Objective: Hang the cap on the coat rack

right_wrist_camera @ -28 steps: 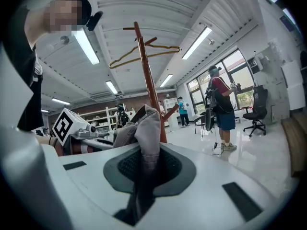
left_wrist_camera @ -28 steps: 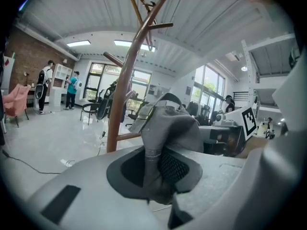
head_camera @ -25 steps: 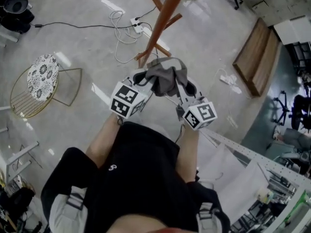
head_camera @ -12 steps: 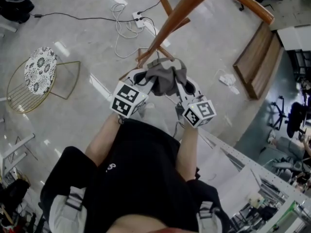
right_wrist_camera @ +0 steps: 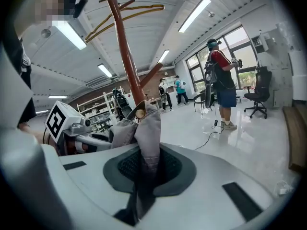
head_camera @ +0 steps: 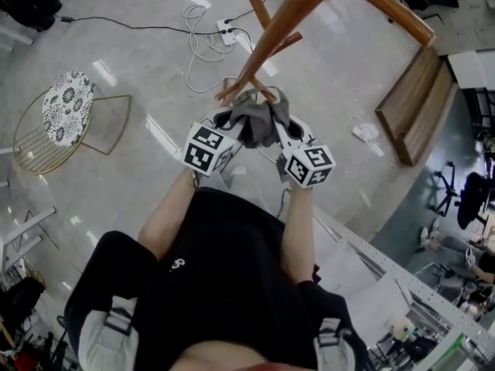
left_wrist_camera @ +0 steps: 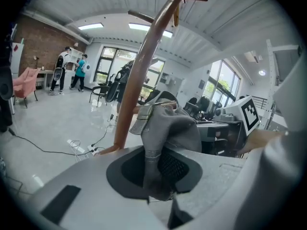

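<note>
Cap (head_camera: 255,120) spanning left gripper (head_camera: 229,124) and right gripper (head_camera: 283,127), both clamped on its fabric

One gray cap (head_camera: 255,122); two grippers, the left gripper (head_camera: 230,122) and the right gripper (head_camera: 285,130); one wooden coat rack (head_camera: 282,22); one wire chair (head_camera: 46,149); one power strip (head_camera: 226,29); three people across the room, one person in red (right_wrist_camera: 221,75), two others beyond (right_wrist_camera: 178,91).
</note>
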### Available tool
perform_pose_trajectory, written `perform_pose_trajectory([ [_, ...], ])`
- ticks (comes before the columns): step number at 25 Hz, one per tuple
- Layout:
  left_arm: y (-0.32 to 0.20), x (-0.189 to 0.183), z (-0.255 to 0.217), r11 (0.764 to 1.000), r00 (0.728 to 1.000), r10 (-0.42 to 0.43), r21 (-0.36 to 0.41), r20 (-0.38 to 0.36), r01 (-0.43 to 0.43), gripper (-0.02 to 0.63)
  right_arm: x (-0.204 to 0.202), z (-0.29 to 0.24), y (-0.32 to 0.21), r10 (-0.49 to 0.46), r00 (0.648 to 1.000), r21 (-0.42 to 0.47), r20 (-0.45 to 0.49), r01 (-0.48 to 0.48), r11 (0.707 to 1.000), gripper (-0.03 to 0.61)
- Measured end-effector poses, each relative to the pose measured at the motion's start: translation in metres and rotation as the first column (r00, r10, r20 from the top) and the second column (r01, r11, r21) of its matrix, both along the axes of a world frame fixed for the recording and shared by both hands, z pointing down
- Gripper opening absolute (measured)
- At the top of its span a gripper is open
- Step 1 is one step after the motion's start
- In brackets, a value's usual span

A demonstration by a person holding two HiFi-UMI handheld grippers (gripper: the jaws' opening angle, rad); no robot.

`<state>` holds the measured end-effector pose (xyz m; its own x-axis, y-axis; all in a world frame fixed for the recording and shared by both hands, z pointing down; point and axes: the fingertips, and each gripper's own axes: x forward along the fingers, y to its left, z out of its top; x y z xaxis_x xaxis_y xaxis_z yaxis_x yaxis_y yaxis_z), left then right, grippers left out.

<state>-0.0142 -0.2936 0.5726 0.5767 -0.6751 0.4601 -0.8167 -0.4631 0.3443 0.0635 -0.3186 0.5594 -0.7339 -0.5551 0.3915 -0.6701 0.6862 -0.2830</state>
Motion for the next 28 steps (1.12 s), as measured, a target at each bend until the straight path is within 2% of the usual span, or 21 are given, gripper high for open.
perform_pose_trajectory([
  [8,-0.014,-0.012,0.034,0.995,0.997,-0.052,-0.081,0.051,0.056,0.052,-0.018,0.038,-0.021,-0.039,0.998,-0.074,-0.054,0.035,0.997,0.026],
  [15,-0.021,-0.019,0.065,0.989,0.993,-0.083,-0.115,0.079,0.092,0.051,-0.04,0.07,-0.031,-0.014,0.995,-0.142,-0.1,-0.001,0.99,0.032],
  [17,-0.024,-0.02,0.067,0.988,0.992,-0.097,-0.115,0.08,0.105,0.052,-0.043,0.074,-0.035,0.004,0.994,-0.144,-0.113,-0.02,0.989,0.061],
  [20,-0.024,-0.023,0.07,0.987,0.991,-0.098,-0.12,0.089,0.108,0.077,-0.041,0.076,-0.037,0.018,0.993,-0.153,-0.116,-0.035,0.988,0.138],
  [28,-0.007,-0.024,0.066,0.984,0.99,-0.108,-0.133,0.092,0.12,0.123,-0.025,0.055,-0.03,0.016,0.996,-0.126,-0.086,-0.027,0.992,0.184],
])
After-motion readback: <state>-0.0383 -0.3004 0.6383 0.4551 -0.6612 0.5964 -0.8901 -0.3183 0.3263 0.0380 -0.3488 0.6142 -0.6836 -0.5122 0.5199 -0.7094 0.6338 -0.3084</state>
